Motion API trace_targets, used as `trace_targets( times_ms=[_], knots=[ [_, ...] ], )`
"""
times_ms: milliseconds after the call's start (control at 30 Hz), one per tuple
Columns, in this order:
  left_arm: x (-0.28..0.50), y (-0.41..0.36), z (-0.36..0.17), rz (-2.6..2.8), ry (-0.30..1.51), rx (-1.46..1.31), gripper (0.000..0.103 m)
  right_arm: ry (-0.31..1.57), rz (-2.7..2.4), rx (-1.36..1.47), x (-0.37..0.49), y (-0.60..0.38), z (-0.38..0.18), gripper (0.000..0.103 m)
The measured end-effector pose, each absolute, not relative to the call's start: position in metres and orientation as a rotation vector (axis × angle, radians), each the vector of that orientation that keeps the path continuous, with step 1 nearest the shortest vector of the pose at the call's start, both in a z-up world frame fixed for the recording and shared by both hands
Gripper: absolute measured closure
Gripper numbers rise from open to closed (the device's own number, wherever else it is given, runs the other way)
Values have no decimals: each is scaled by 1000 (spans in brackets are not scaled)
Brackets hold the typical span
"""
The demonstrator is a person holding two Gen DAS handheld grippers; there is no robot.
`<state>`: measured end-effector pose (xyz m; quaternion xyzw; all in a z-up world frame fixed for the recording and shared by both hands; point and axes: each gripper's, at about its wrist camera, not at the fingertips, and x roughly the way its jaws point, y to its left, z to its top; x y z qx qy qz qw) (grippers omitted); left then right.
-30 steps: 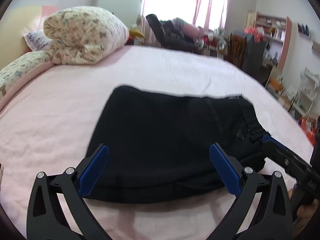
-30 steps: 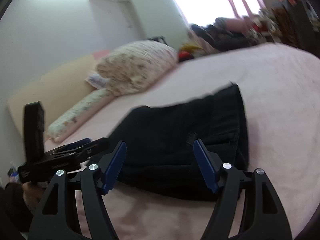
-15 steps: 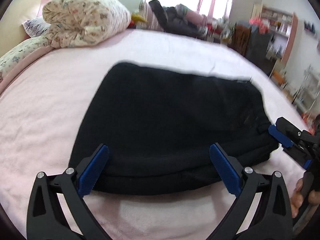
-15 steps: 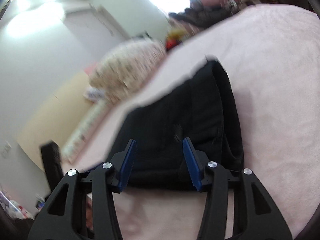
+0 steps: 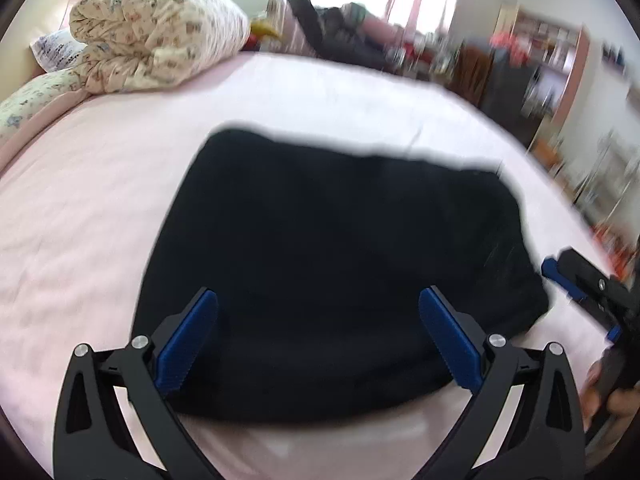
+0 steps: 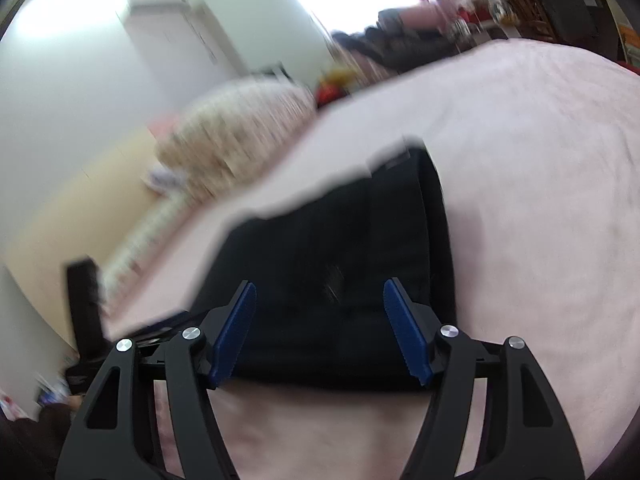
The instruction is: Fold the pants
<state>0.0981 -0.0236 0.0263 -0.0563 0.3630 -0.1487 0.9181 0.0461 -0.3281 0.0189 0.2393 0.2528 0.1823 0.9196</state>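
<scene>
Pink bedsheet (image 5: 100, 208) fills both of my views, and the black pants (image 5: 332, 248) lie on it as an already compact, layered bundle. Nearest me in the left wrist view, my left gripper (image 5: 318, 336) stands spread wide, nothing between its blue pads (image 5: 188, 340), hovering over the bundle's near edge in the lower middle of the frame. The bundle runs lengthwise from left to right across that frame, its near edge just past my fingertips. At the lower right edge, my right gripper (image 5: 576, 284) shows beside the bundle's right end, apart from the cloth.

From the right wrist view, my right gripper (image 6: 320, 328) is opening, with no cloth pinched; the pants (image 6: 344, 264) sit dead ahead in the middle of the frame, their stacked folds visible along the right side. I judge the left hand is nearer the long near edge, the right nearer the short end. Beyond the bundle, a flowered quilt (image 5: 156, 28) sits rolled at the upper left, and blurred shelves stand at the far right.
</scene>
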Motion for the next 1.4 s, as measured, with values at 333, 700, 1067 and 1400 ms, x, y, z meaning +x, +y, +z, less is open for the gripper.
trace_targets(
  times_ms=[333, 700, 1067, 1400],
  knots=[
    [222, -25, 69, -520, 850, -423, 2, 522, 376, 304, 89, -315, 48, 23],
    [301, -20, 6, -288, 1017, -526, 11, 790, 338, 324, 128, -307, -6, 23],
    [164, -13, 64, -543, 795, -272, 2, 663, 470, 64, 68, -270, 38, 23],
    [108, -29, -9, -318, 907, -6, 2, 822, 486, -63, 57, -237, -9, 23]
  ],
)
